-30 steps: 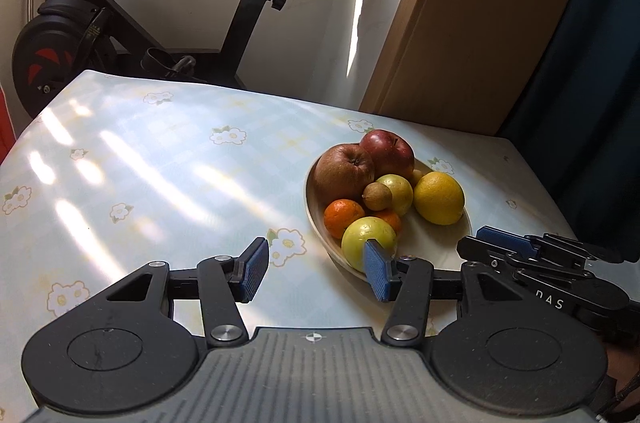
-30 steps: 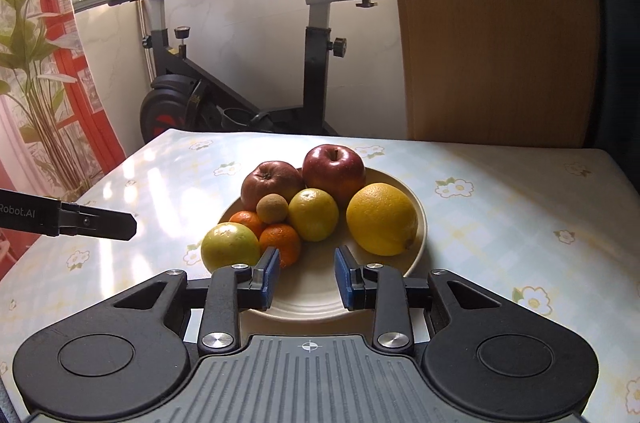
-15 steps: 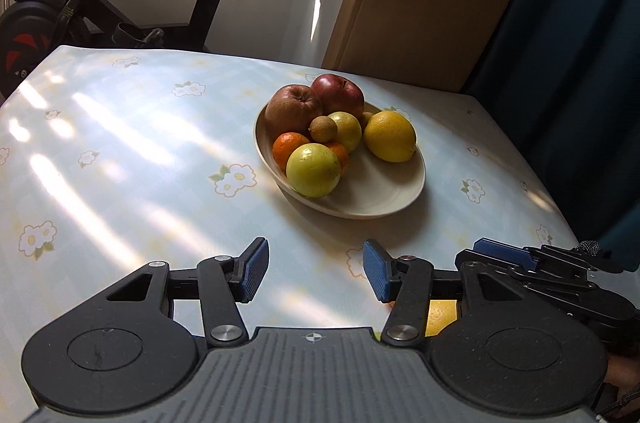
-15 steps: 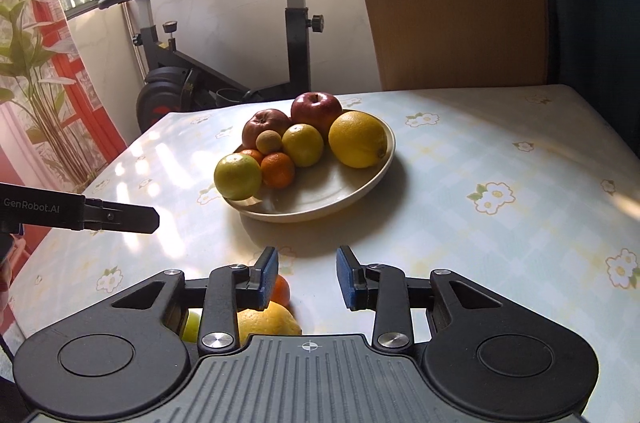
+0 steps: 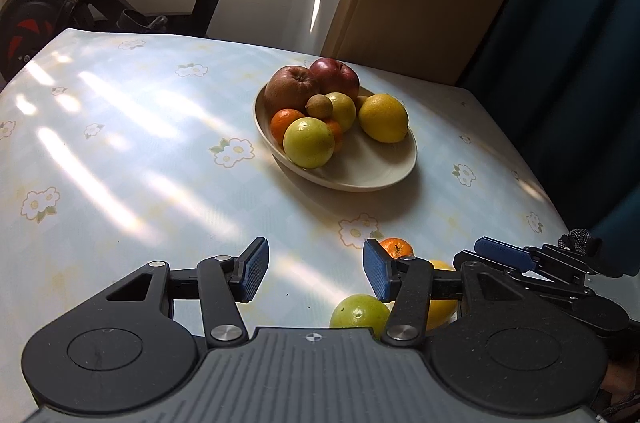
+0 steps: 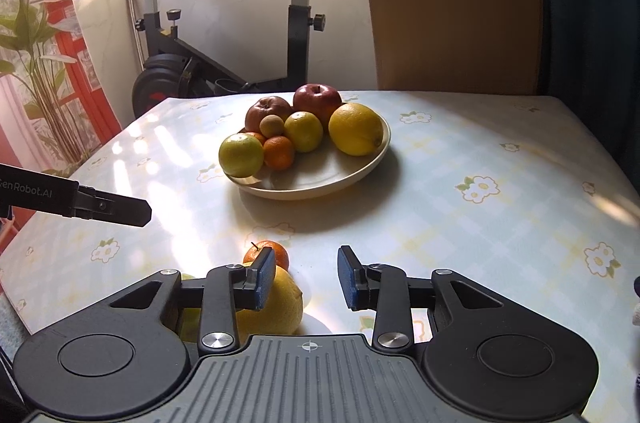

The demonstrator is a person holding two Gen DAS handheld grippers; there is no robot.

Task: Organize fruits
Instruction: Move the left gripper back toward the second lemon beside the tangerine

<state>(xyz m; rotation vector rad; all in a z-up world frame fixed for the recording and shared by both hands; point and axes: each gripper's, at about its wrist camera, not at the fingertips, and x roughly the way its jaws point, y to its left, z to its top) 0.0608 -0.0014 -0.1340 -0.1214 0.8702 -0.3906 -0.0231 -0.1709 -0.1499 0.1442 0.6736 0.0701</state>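
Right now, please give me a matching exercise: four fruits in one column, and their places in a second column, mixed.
1. dark red apple
2. small brown kiwi
3. small orange tangerine with a stem
4. large yellow lemon

a. on the table, outside the plate
b. on top of the pile
c. back of the plate
d. right side of the plate

Pairs: 1-c, 2-b, 3-a, 4-d

On the plate: two red apples, one kiwi, two small oranges, three yellow-green citrus fruits. Near the plate, on the table: one small orange, one large yellow citrus, one green fruit.
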